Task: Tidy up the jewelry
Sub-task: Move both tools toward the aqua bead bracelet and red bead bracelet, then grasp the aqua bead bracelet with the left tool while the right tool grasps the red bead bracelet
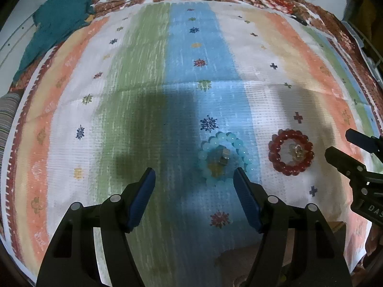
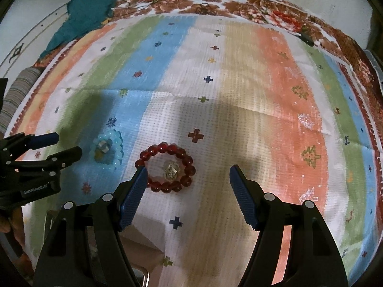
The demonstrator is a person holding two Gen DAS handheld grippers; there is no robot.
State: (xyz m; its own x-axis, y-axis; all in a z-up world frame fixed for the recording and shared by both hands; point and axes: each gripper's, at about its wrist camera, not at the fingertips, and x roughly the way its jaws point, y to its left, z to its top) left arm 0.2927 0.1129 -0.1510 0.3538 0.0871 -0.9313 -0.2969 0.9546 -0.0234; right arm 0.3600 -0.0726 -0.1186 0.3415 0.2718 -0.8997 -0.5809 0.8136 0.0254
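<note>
Lying flat on a striped cloth, a pale blue bead bracelet rings a small metal piece, and just beside it at three o'clock a dark red bead bracelet rings a clear, pale ornament. Above them the left gripper stands wide with nothing between its blue pads, the blue bracelet near its right fingertip at one o'clock. At nine o'clock of the right wrist view the left gripper shows again. Wide and empty too, the right gripper has the red bracelet at eleven o'clock, by its left fingertip.
</note>
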